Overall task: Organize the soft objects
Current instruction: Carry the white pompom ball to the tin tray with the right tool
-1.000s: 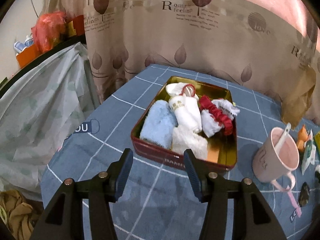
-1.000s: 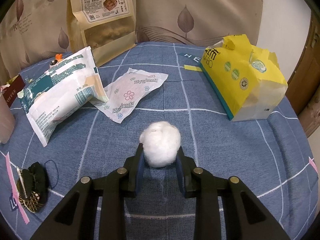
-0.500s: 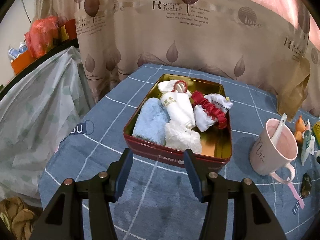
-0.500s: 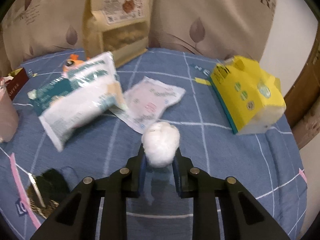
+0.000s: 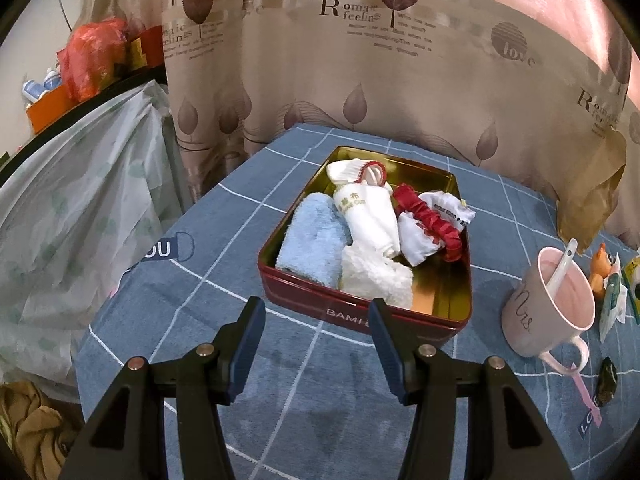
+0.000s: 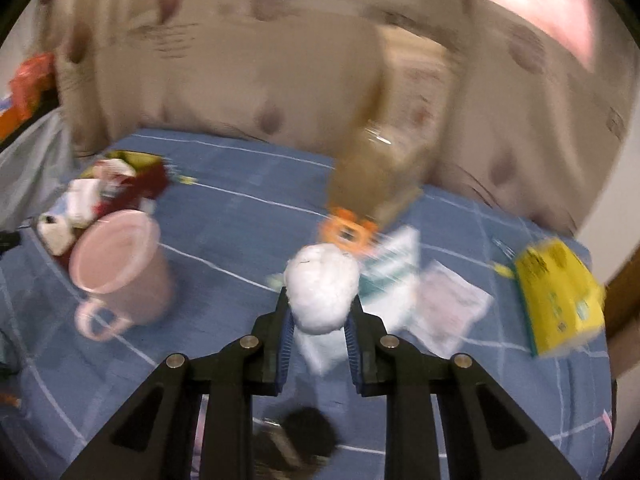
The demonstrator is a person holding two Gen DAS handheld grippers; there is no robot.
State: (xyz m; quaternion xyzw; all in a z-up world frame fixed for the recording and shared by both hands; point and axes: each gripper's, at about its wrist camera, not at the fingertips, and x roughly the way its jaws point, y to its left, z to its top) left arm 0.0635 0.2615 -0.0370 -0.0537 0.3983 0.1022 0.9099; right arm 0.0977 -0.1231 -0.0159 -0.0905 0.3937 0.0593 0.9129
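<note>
Hovering above the blue checked cloth [image 5: 200,280], the left gripper [image 5: 316,320] has its fingers spread with nothing between them; the red tin [image 5: 356,312] sits just beyond at twelve o'clock, holding a blue towel [image 5: 312,240] and white socks [image 5: 368,216]; a pink mug [image 5: 548,312] stands at three o'clock. Blurred, the right wrist view shows the right gripper [image 6: 320,312] pinching a white fluffy ball [image 6: 322,288] clear of the cloth; the mug lies at nine o'clock, the tin at ten.

Left view sharp; right view motion-blurred, dim.
</note>
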